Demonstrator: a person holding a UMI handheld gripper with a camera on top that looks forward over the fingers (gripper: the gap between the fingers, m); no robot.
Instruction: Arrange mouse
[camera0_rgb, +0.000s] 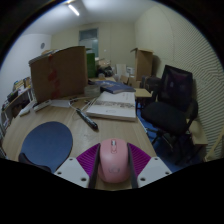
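Mouse: a pale pink, rounded plastic computer mouse (115, 160) sits between the two fingers of the claw, its nose pointing forward along them, a thin seam running down its back.
Claw: the two-finger gripper (114, 163) is closed about halfway, with the magenta pads (88, 156) flush against either flank of the mouse; no gap shows on either side, so it has hold of the mouse.
Fingers: pale grey outer bodies flare away to both sides at the base of the claw.
Mat: a round dark blue mouse mat (46, 145) lies on the table just to the left of the left finger, apart from the mouse.
Table: a light wooden tabletop (105, 128) stretches ahead of the claw and under the mat.
Pen: a dark, slim pen-like object (88, 120) lies aslant on the table, ahead of the fingers and slightly left.
Paper: a white stack of papers or a book (113, 105) rests flat farther ahead, beyond the pen.
Box: a large brown cardboard box (59, 73) stands at the far left of the table, well beyond the mat.
Chair: a black office chair (173, 98) stands off to the right of the table, well apart from the claw.
Room: white walls, a ceiling strip light (74, 9) and a green door (90, 48) lie far ahead.
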